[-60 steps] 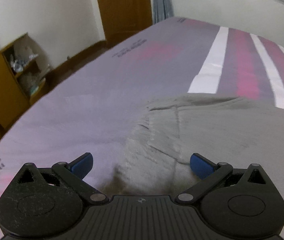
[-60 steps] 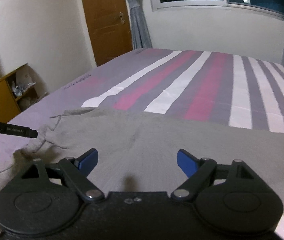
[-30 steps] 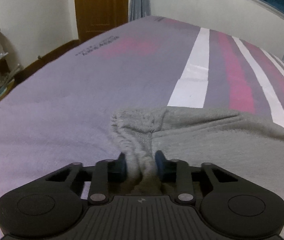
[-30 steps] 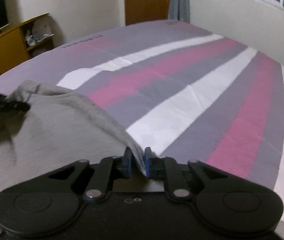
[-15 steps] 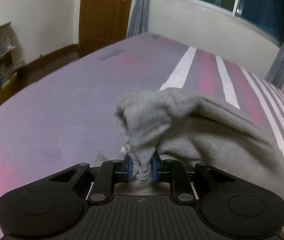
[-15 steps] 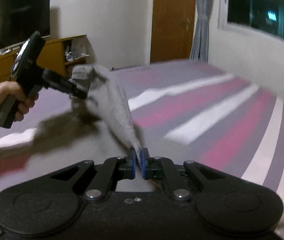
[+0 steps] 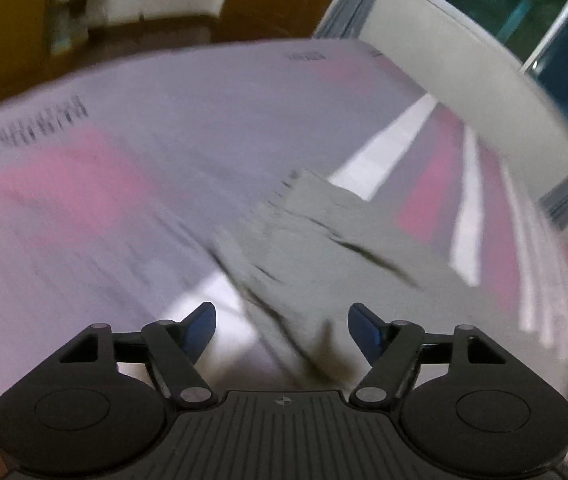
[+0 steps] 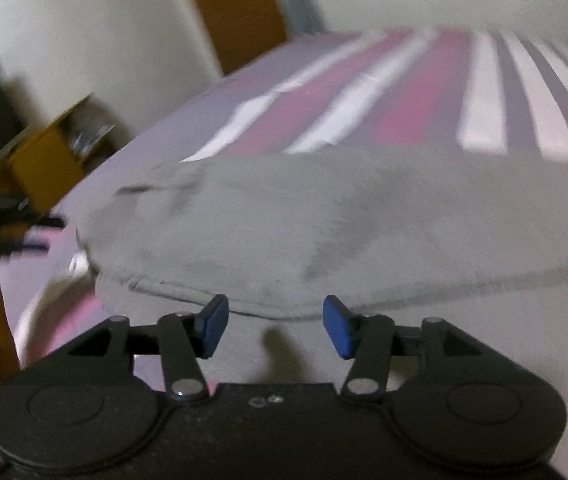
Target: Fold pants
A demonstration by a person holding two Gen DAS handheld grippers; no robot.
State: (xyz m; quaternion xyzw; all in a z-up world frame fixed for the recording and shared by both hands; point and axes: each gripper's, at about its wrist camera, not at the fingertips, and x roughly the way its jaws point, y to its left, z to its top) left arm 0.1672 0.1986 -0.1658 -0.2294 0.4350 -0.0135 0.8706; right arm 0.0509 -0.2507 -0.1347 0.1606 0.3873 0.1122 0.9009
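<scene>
Currently the left gripper (image 7: 282,330) has just been opening; its blue pads stand apart, and the grey pants (image 7: 323,248) lie on the striped bed (image 7: 96,208) ahead of and partly between the pads, pressed by neither; the right gripper (image 8: 272,328) has likewise just been opening, its pads spread clear of the folded edge of the cloth just beyond them, with nothing gripped. Judged from this, the step in hand is the release after laying one half over the other; to do it well, withdraw both grippers straight back without dragging the top layer, then check that the edges sit aligned and press out the visible ridges. Count: one pair of pants; two grippers; one bed; one wooden shelf unit (image 8: 50,152); one door (image 8: 236,8).
</scene>
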